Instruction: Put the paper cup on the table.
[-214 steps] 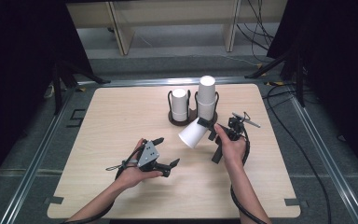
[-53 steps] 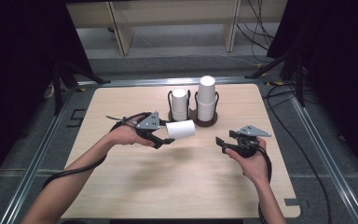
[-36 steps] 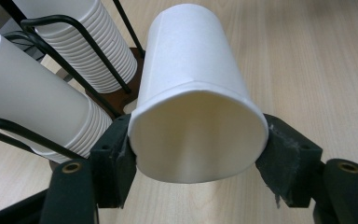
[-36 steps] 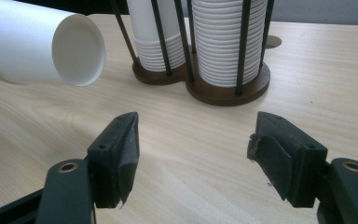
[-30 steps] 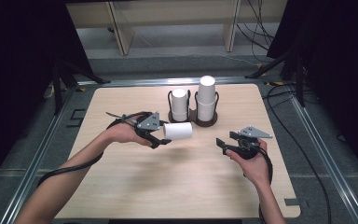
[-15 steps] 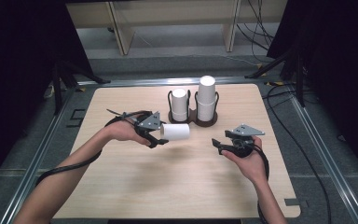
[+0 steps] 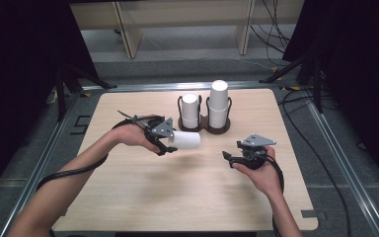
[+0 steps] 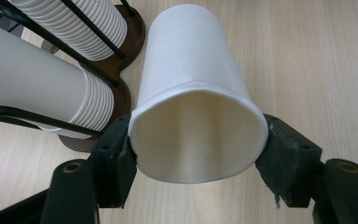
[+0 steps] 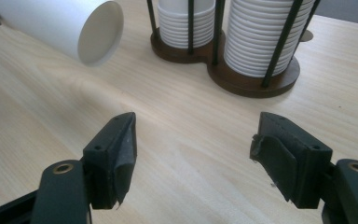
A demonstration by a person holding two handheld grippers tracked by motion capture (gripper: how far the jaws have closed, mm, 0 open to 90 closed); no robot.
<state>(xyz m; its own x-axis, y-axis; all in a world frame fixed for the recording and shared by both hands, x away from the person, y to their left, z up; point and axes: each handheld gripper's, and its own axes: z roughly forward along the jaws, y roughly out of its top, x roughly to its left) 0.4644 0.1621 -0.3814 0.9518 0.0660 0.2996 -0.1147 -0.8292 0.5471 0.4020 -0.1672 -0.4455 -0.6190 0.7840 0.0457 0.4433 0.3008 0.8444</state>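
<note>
The left gripper [image 8: 198, 158] clamps a plain, unmarked white paper cup [image 8: 193, 112] by its rim; the right gripper [image 9: 193, 156], jaws just opening, holds nothing.

The cup [image 8: 193, 93] is plain white, inside and out. The stacked cups [image 9: 256, 37] are white too, in a dark brown holder [image 9: 242, 79] with black wire posts. The table [image 7: 192, 192] is pale wood grain. The jaws are black, the plates [image 7: 259, 140] seemingly grey.

In the left gripper view, the two cup stacks [image 8: 37, 88] ran off the frame's top and left edges, so their full height was perhaps unreadable.
</note>
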